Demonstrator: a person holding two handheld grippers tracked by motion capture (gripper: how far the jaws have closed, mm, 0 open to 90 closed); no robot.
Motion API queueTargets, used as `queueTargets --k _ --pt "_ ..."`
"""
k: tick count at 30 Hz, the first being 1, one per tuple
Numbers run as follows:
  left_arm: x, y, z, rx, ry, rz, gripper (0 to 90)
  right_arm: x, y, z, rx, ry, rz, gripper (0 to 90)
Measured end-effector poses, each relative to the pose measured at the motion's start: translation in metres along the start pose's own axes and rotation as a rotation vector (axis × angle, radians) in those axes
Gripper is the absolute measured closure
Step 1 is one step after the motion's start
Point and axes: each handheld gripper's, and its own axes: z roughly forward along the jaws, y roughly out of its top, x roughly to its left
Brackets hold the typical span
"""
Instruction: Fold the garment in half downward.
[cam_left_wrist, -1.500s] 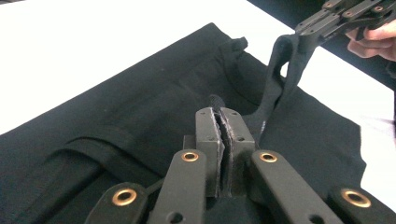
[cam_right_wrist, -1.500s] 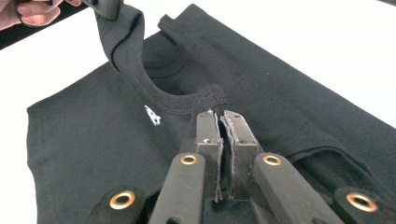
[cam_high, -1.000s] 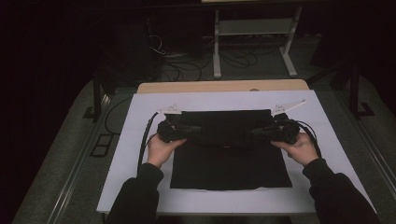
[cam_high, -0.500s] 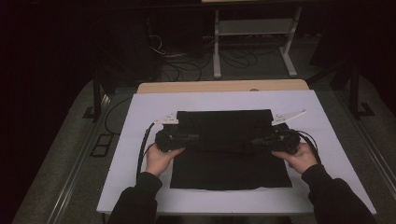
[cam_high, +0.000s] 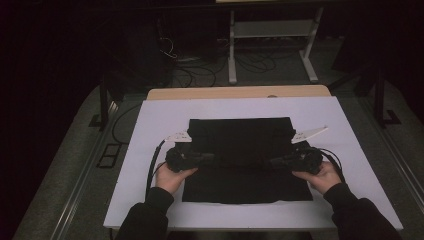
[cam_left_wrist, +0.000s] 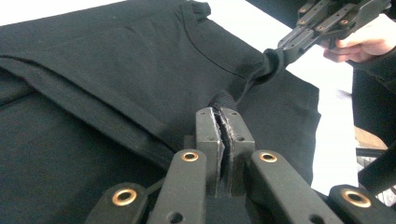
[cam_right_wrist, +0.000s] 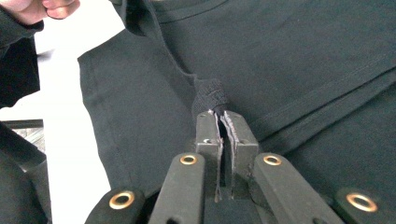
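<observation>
A black shirt (cam_high: 243, 160) lies spread on the white sheet (cam_high: 150, 125) covering the table, its near hem close to the table's near edge and its far fold around the middle. The left gripper (cam_high: 207, 159) comes in over the shirt's left edge, jaws pinched tight on a bunched nub of the cloth. The right gripper (cam_high: 276, 162) does the same from the right edge, jaws clamped on another small bunch. Beyond the sheet's far edge a strip of bare wooden tabletop (cam_high: 235, 92) shows.

Black grippers (cam_left_wrist: 223, 122) – brass rivets, trailing cables (cam_high: 152, 165), dark sleeves (cam_high: 146, 220)
</observation>
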Motion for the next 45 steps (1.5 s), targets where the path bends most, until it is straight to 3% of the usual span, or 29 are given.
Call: queueTargets --k 9,33,45 --pt "-0.009 -0.007 -0.004 0.013 -0.015 0.0 85.9 0.008 -0.006 0.0 0.027 0.011 -0.013 84.2" --pt "-0.031 -0.02 -0.01 0.046 -0.047 0.013 85.8 0.026 -0.021 -0.009 0.031 0.036 -0.018 84.2" --pt "-0.039 -0.028 -0.009 0.087 -0.061 0.021 85.8 0.032 -0.028 -0.011 0.046 0.046 -0.02 84.1"
